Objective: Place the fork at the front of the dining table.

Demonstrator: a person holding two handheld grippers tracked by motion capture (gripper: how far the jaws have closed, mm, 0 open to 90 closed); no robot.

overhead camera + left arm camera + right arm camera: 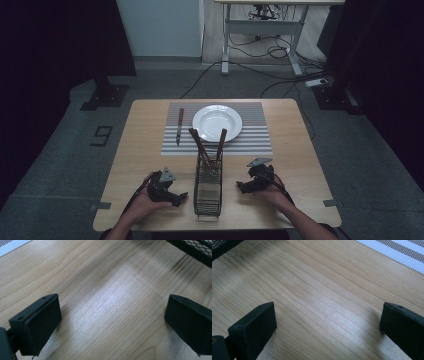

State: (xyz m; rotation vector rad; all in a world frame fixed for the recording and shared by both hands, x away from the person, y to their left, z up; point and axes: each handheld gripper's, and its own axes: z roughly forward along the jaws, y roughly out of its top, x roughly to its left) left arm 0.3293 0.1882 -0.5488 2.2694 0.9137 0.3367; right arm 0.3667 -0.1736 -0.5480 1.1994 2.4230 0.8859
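Observation:
A black wire mesh caddy [208, 185] stands near the table's front edge with several wooden-handled utensils [210, 145] sticking up out of it. My left gripper [176, 198] rests on the wood just left of the caddy, open, with bare table between its jaws. My right gripper [243, 187] rests just right of the caddy, open and holding nothing. A white plate [217, 122] sits on a striped placemat [250, 135] beyond the caddy. A wooden-handled knife [179, 126] lies on the mat left of the plate. The caddy's corner [195, 250] shows in the left gripper view.
The wooden table [140, 145] has bare room left and right of the mat. The mat's edge [397, 250] shows in the right gripper view. Beyond the table are a desk frame [260, 30] and cables [280, 55] on the grey floor.

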